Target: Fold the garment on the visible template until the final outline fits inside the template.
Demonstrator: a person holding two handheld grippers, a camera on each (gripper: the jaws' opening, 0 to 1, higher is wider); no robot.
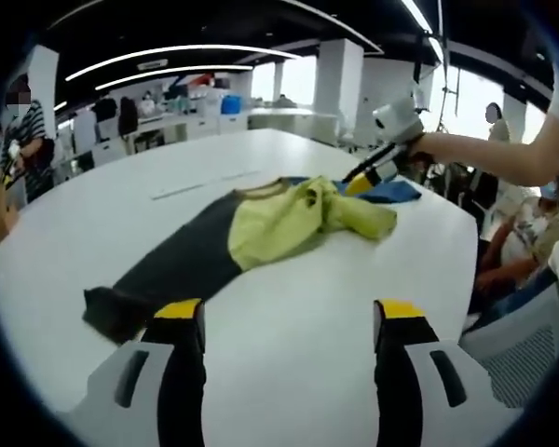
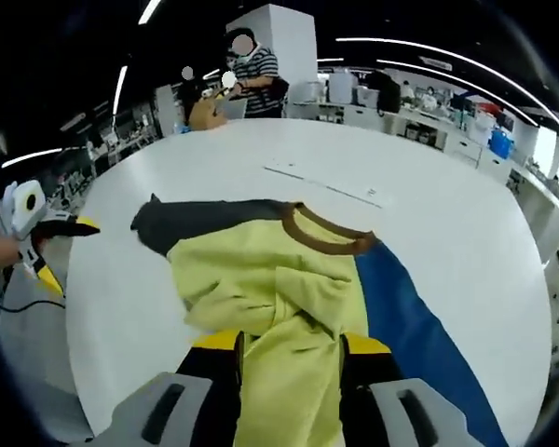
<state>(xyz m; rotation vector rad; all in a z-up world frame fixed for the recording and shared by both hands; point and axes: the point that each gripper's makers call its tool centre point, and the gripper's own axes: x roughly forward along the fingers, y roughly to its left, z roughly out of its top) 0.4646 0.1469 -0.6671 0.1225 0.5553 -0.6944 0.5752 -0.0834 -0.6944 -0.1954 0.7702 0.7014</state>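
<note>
A soft, crumpled yellow-green garment with a brown ribbed collar lies bunched on the smooth white surface, partly over a flat dark grey and blue template near the surface's far edge as the left gripper view has it. The right tool is clamped on a fold of the yellow cloth between its jaws. The left tool hovers low over the near edge, jaws wide apart, holding nothing
</note>
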